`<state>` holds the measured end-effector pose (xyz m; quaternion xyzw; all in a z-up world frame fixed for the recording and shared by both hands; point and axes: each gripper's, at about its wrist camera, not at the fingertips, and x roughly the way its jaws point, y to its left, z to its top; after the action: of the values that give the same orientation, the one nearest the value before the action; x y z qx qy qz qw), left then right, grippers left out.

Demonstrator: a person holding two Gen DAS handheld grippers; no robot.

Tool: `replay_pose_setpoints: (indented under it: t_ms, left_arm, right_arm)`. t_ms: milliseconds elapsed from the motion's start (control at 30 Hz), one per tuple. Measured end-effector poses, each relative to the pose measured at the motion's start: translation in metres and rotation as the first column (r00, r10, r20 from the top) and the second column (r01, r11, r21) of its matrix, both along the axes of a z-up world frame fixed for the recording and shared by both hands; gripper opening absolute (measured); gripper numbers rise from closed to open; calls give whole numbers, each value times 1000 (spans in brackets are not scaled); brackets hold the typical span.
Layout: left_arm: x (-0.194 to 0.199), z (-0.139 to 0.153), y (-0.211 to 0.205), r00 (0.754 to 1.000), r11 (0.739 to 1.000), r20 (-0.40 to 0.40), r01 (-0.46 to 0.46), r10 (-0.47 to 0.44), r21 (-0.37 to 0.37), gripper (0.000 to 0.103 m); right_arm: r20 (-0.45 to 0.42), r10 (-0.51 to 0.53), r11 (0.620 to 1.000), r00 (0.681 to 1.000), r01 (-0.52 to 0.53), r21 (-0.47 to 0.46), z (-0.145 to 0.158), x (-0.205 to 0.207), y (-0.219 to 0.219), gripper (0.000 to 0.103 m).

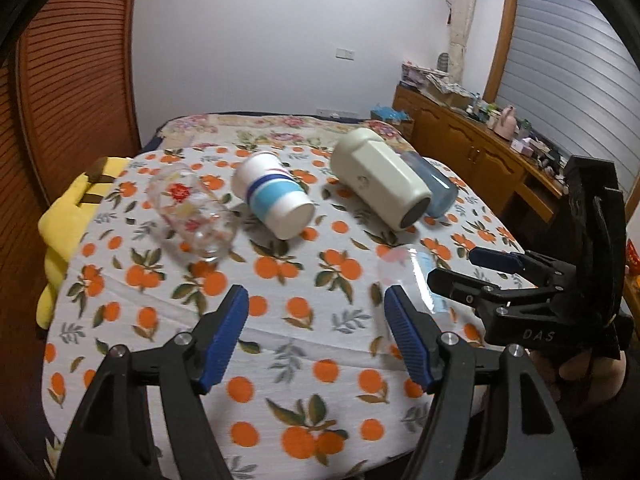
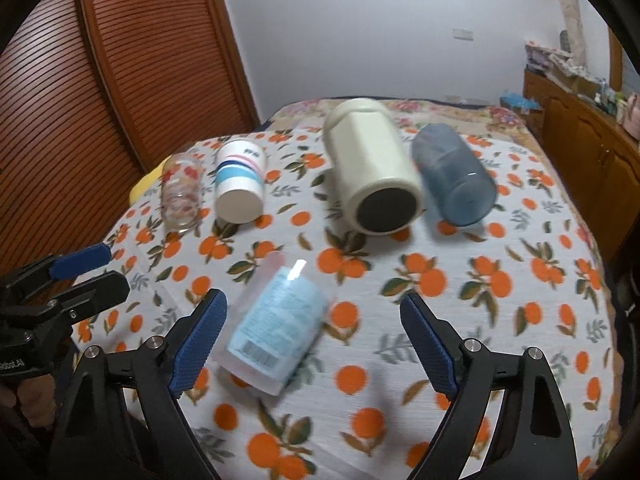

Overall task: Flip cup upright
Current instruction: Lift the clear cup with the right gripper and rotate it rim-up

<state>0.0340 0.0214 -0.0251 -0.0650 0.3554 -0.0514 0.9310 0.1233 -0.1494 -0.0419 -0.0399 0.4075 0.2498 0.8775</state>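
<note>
Left wrist view: five cups are seen lying on their sides on the orange-print tablecloth [image 1: 280,320]. From left to right: a clear printed glass [image 1: 192,212], a white paper cup with blue bands [image 1: 272,196], a cream mug [image 1: 380,180], a blue tumbler [image 1: 436,188] touching the mug's far side, and nearest, a clear plastic cup with a pale blue label [image 1: 412,276]. The left gripper [image 1: 316,336] is held wide, nothing between its pads, hovering over bare cloth; the labelled cup is just beyond its right finger, partly hidden by the right gripper [image 1: 460,272], which comes in from the right.

Right wrist view: the same row is seen, glass [image 2: 180,196], paper cup [image 2: 240,188], mug [image 2: 372,172], tumbler [image 2: 452,176]. The labelled cup [image 2: 276,320] lies in front of the right gripper [image 2: 308,340], offset toward its left finger, not between the pads. Jaws wide, empty. The cup's long axis runs diagonally away, one end toward the camera, leaning right at the far end. The left gripper [image 2: 88,268] is seen at the left edge.

The labelled cup is judged the likely target and the right gripper the nearer; a shift left and a square-up across the axis would be needed.
</note>
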Motion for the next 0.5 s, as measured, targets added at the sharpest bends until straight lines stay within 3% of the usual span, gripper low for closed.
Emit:
replay_pose_setpoints:
  t_ms: [500]
  left_arm:
    - [-4, -7, 11, 1000, 1000, -2, -26, 26, -11, 70]
  right_arm:
    - [-126, -31, 998, 992, 24, -52, -23, 27, 11, 85]
